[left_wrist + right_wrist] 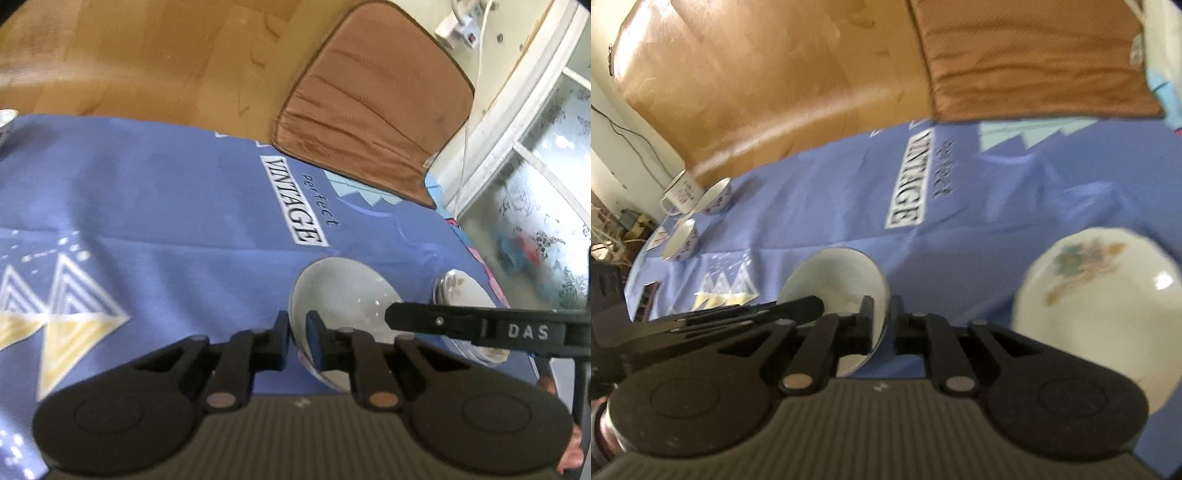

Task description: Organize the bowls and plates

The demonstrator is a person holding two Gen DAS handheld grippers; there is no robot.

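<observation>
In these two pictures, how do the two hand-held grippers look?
Both are matte black. Each left gripper and right gripper has two round discs at its base, linked bars with copper-coloured pivot pins, and a ribbed grey body between the discs. The left fingers carry blue pads. White letters "DAS" mark the right one's side.

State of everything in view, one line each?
Bowl: tilted, held by its rim.
Left hand-held gripper: shut on bowl rim.
Right hand-held gripper: straddles the rim, grip unclear.
Plate: flat on cloth.
Mug: upright.
Far small bowl: upright.
Near small bowl: upright.
</observation>
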